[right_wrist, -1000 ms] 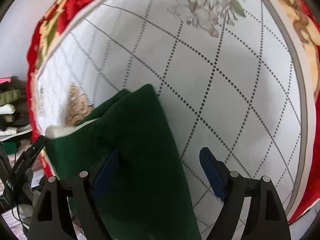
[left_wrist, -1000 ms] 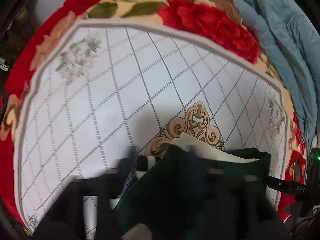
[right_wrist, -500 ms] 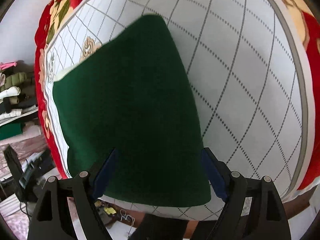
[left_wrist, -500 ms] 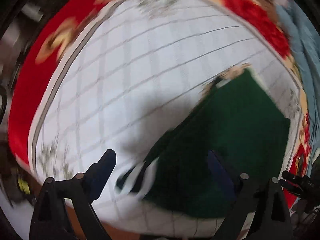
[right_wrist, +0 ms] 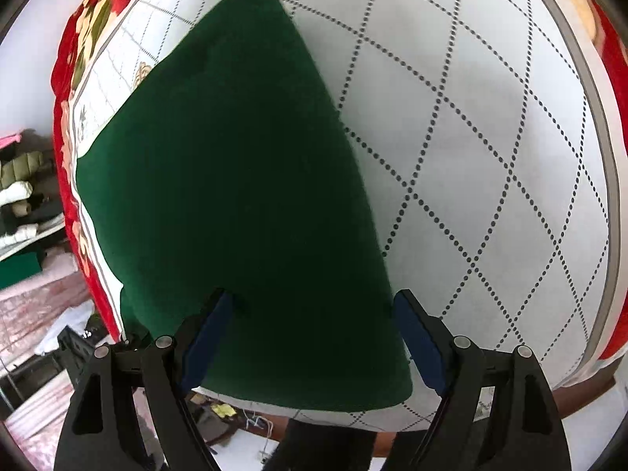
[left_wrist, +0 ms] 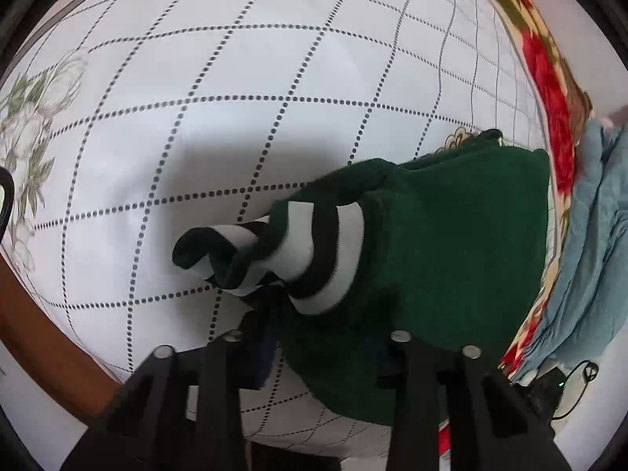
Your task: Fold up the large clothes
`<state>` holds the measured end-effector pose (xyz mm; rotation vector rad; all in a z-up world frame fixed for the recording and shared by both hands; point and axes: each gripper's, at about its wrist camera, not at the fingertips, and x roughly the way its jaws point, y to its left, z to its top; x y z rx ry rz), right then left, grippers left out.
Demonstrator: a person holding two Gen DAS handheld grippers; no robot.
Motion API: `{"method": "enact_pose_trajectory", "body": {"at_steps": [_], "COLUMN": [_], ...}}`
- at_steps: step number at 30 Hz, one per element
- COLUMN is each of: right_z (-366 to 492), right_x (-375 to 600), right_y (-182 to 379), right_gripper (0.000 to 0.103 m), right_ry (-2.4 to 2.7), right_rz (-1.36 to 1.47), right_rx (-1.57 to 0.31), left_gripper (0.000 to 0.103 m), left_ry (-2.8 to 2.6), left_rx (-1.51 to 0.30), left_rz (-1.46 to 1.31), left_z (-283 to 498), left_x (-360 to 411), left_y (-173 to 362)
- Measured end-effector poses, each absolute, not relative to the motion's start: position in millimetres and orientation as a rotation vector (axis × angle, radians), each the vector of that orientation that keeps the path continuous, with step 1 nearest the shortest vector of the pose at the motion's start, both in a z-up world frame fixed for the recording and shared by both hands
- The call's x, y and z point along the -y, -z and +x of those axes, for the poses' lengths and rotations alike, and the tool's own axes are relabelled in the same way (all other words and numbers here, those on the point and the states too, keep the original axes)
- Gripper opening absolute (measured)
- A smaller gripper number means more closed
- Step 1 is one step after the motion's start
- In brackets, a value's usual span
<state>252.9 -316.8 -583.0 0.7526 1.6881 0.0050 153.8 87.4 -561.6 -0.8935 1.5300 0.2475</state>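
Note:
A dark green sweater lies folded on the white quilted bed cover. Its black-and-white striped sleeve cuff is crumpled on the left side of the fold. My left gripper points down at the sweater's near edge. Its jaws are closing, with the green fabric between the pads. In the right wrist view the sweater spreads flat and smooth. My right gripper stands open over its near edge, one pad on each side, not pressing the cloth.
A light blue blanket is bunched on the red floral border beside the sweater. The brown bed edge runs close below the left gripper. Beyond the bed are piled clothes and cables on the floor.
The left gripper swung across, rolled and dropped to the sweater's near edge, and its jaws narrowed around the fabric. The right gripper drew back to the sweater's near edge, staying open.

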Motion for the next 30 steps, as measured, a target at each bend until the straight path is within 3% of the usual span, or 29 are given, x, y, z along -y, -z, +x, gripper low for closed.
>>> {"method": "enact_pose_trajectory", "body": {"at_steps": [7,16,18,19,20,22,30], "right_z": [250,244,237,233,229,223,226], "right_x": [310,322,324,325,325,325,337], "right_y": [590,575,575,576,578,582,594], "right_gripper": [0.082,0.082,0.082,0.082,0.082,0.082,0.082], "right_ry": [0.020,-0.021,-0.032,-0.026,-0.022,-0.015,0.029], "right_rz": [0.733,0.759,0.778,0.782,0.785,0.800,0.841], "right_rx": [-1.700,-1.679,-1.682,-1.689,-1.698,-1.711,-1.675], "left_gripper": [0.026,0.028,0.035,0.045,0.063,0.079,0.079], "left_ry": [-0.227,-0.141,-0.079,-0.050,-0.009,0.038,0.153], "left_rx": [-1.559,-1.520,-1.503,-1.494,-1.484,-1.459,-1.553], "left_rz": [-0.855,-0.459,-0.411,-0.408,-0.406,-0.388,-0.332], "left_z": [154,172,191,203,214,231,276], "left_x": [-85,-72,-69,-68,-64,-59,-39], "left_y": [581,481,476,477,481,491,562]}}
